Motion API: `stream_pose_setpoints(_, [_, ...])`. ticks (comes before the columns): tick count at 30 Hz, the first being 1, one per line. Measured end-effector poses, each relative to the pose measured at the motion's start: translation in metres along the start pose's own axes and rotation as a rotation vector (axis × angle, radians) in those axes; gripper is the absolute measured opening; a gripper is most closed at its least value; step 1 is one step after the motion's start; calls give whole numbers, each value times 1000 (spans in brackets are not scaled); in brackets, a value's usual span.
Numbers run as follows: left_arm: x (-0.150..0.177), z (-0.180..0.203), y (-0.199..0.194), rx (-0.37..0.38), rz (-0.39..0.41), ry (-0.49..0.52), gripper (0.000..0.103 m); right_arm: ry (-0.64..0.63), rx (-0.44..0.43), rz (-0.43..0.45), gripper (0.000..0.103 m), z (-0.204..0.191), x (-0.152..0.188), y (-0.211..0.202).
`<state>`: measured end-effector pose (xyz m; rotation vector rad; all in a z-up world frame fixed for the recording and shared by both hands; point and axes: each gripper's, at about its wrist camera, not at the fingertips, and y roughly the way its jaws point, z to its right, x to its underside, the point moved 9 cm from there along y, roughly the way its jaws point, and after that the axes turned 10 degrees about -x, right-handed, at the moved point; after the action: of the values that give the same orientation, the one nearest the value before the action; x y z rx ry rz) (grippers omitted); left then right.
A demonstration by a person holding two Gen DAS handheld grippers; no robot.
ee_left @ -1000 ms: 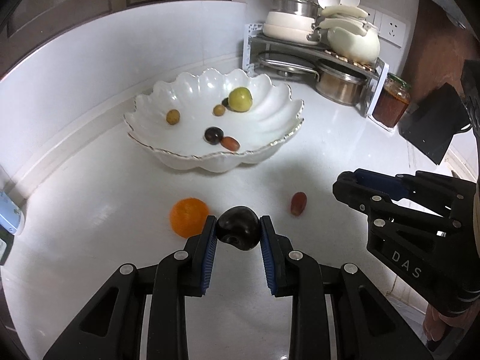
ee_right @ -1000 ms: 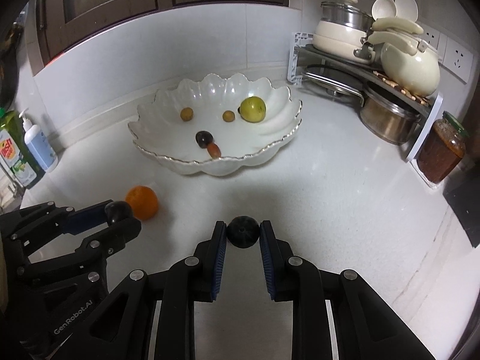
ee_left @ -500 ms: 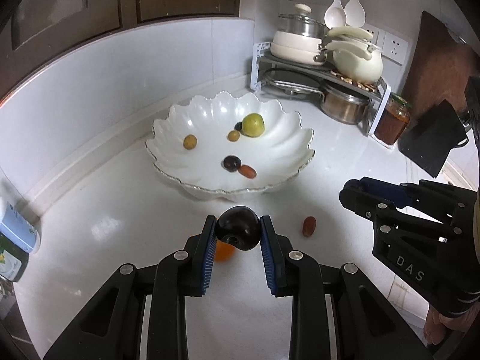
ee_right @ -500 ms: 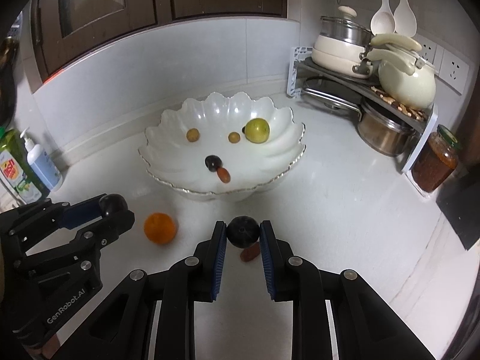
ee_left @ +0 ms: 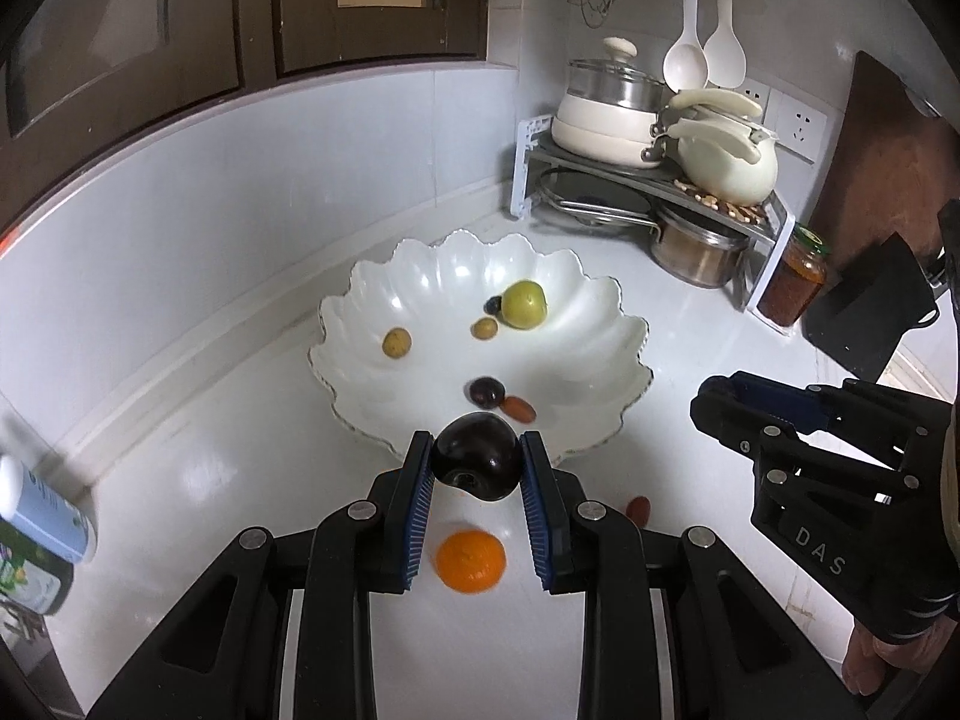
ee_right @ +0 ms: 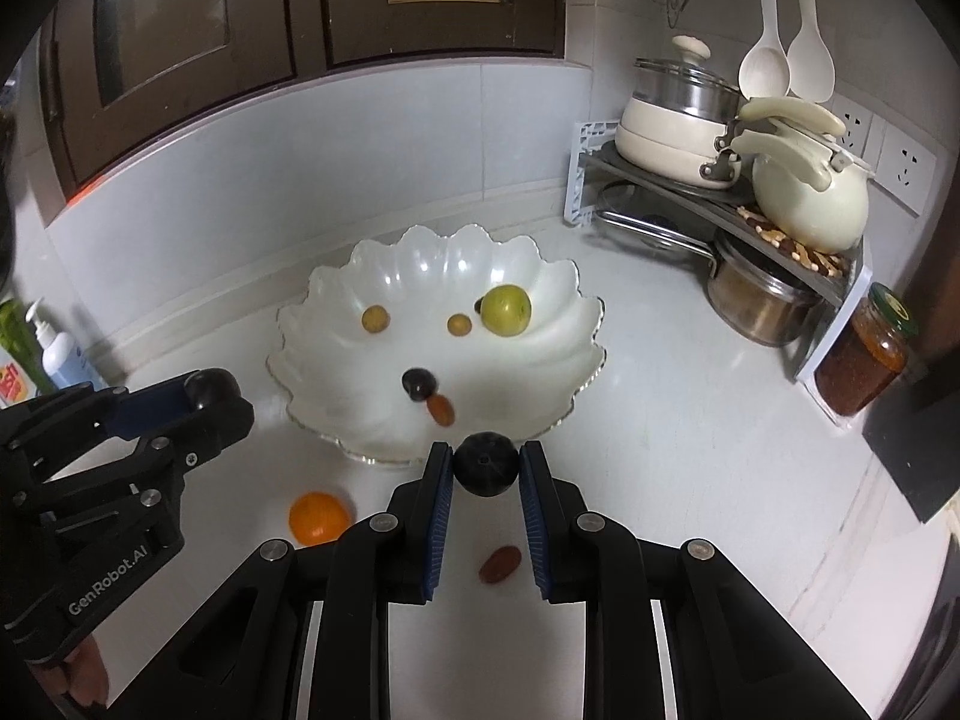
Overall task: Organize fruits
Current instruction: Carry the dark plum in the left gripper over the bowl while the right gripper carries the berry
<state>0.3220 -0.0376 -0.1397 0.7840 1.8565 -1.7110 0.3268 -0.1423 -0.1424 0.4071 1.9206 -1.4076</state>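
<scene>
On white counter (ee_right: 690, 450) by tiled wall: scalloped bowl (ee_right: 336, 324). Left fingers (ee_left: 414, 480) pinching dark plum (ee_left: 477, 462); right fingers (ee_right: 531, 480) pinching black fruit (ee_right: 485, 463).

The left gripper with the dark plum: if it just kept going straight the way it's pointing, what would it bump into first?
Probably the white bowl. The left gripper, shut on the dark plum, points down toward the bowl's near rim. Depth is hard to judge, so it might just clear the rim and land inside.

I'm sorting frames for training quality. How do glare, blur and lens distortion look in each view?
Left wrist view: strong fisheye bending with dark corners, bright glare spots on the white bowl, and the lotion bottle at the left edge is smeared by blur. Right wrist view: the same bending, glare on the bowl, and the orange looks slightly soft.
</scene>
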Motion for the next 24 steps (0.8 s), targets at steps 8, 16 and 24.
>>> stream_pose_setpoints(8, [-20, -8, 15, -6, 8, 0, 29, 10, 4, 1, 24, 5, -14, 12])
stream_pose_setpoints(16, [-28, -18, 38, -8, -14, -4, 29, 45, 17, -11, 24, 13, -24, 30])
stream_pose_setpoints(24, [-27, -23, 63, -12, -45, 1, 29, 63, 34, -25, 24, 21, -29, 49])
